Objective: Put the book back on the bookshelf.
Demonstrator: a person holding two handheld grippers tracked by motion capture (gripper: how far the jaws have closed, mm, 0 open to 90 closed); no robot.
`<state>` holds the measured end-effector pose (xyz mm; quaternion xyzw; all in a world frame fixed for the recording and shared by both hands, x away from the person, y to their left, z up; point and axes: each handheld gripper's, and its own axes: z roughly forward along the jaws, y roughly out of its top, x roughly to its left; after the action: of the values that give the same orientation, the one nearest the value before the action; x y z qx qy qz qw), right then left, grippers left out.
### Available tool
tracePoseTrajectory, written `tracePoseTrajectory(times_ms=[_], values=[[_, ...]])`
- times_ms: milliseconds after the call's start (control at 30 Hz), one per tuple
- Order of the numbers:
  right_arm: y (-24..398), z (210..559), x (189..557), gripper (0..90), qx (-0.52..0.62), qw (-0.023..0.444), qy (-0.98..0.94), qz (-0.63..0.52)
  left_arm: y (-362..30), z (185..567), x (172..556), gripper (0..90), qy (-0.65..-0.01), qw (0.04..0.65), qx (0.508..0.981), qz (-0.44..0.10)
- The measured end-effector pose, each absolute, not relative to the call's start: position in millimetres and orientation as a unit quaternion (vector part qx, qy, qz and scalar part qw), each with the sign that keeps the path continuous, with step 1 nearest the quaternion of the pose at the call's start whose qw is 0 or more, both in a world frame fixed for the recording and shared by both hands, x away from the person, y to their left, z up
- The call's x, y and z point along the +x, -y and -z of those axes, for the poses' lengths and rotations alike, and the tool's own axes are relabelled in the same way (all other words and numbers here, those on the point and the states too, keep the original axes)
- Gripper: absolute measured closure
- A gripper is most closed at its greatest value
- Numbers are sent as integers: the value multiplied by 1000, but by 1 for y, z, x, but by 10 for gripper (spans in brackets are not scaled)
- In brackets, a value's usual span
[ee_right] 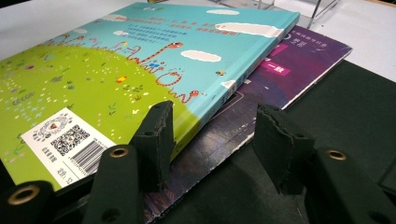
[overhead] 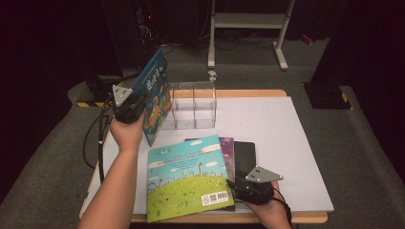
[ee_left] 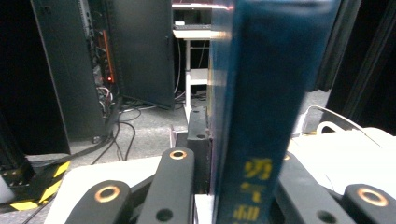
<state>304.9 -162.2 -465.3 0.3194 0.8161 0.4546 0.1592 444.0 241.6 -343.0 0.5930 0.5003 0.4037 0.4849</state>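
Observation:
My left gripper (overhead: 141, 100) is raised over the table's far left corner, shut on a blue picture book (overhead: 155, 93) that stands on edge and tilts. In the left gripper view the book's dark blue spine (ee_left: 261, 116) with yellow characters sits clamped between the jaws of my left gripper (ee_left: 243, 158). A green and cyan book (overhead: 188, 176) lies flat at the front, on top of a purple book (overhead: 228, 147) and a black one (overhead: 244, 153). My right gripper (ee_right: 217, 140) stands open and low at the right edge of the green book (ee_right: 116, 70), one pad over its cover, the other over the purple book (ee_right: 289, 70).
A clear acrylic divider box (overhead: 193, 106) stands at the back of the white table (overhead: 282, 143), right next to the raised book. A black cable (overhead: 95, 138) hangs off the table's left side. Behind the table is a white metal stand (overhead: 248, 21) on grey carpet.

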Motion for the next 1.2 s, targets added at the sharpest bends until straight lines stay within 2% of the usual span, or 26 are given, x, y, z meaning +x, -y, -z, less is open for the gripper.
tracePoseTrajectory(times_ms=[67,1067,1133,1167,1200], values=[[163,466,306,480,321,154,-814,-458,-242,344,441,817,-517,483,574,-412],[164,468,306,493,320,149,-811,-467,-230,347,450,804,-524,469,559,-438],[164,468,306,491,318,149,-811,-468,-231,348,451,776,-525,477,560,-429],[164,468,306,488,319,148,-809,-470,-231,349,451,709,-526,482,563,-417],[164,469,306,486,320,147,-809,-471,-233,351,450,684,-524,483,565,-416]])
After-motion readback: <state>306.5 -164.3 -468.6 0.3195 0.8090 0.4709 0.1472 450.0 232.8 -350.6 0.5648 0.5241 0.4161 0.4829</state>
